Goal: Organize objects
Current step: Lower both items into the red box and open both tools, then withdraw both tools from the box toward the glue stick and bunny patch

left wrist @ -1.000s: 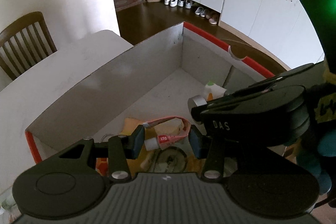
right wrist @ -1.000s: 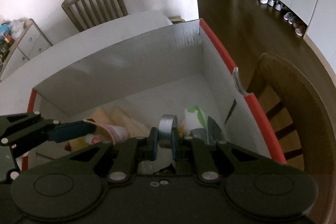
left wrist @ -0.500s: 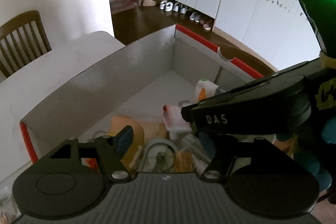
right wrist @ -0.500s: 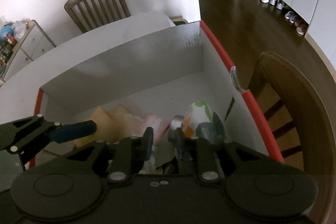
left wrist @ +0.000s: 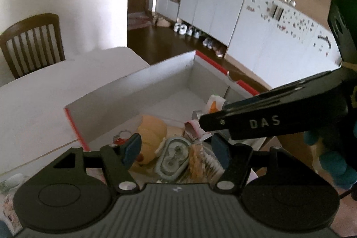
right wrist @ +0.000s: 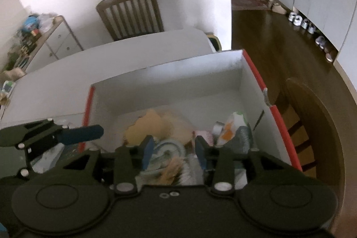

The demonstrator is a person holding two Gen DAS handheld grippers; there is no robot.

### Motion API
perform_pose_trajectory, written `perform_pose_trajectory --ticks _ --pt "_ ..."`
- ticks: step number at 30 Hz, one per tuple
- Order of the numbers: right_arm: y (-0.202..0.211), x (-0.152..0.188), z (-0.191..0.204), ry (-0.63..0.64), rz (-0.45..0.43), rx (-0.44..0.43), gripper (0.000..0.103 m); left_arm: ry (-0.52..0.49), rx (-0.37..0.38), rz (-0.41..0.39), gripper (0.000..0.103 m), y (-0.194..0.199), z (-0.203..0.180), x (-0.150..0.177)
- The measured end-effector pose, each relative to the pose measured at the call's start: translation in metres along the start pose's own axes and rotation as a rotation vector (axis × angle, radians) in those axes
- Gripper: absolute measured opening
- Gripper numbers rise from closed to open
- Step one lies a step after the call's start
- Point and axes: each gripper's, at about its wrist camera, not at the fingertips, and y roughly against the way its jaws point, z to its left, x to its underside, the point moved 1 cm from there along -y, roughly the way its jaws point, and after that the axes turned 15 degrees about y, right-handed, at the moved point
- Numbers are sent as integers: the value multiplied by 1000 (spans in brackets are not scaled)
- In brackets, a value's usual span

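Where the white counter (right wrist: 125, 55) reaches its far right corner, a large white cardboard box (right wrist: 178, 86) with red outer edges stands on it, its right wall running along the counter's right edge beside a brown wooden chair (right wrist: 312, 126). Inside the box, bunched against its near wall, lie the sorted things: a tan plush toy (left wrist: 154, 133) toward the near left, a white and orange carton (right wrist: 232, 128) by the right wall, a pale oval clear-lidded case (left wrist: 174, 156) in the middle, a pink and white tube (left wrist: 193, 127), and a grey tape roll (right wrist: 217, 127) touching the carton. The left tongs (left wrist: 177, 150) hang above the near left of the box, spread wide with nothing between the pads. The right tongs (right wrist: 174, 152) hover over the near middle, their jaws opening and empty.
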Motion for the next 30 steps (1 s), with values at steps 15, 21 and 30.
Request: perform_pose_trajectory --ticks 15,21,30 --pt "41 -10 77 98 -64 -43 43 67 21 -96 69 90 51 13" --pt "44 -16 109 138 -77 -43 43 102 9 -116 69 117 84 18" --pt "28 -24 163 180 -95 -66 62 131 -47 -138 80 150 142 30"
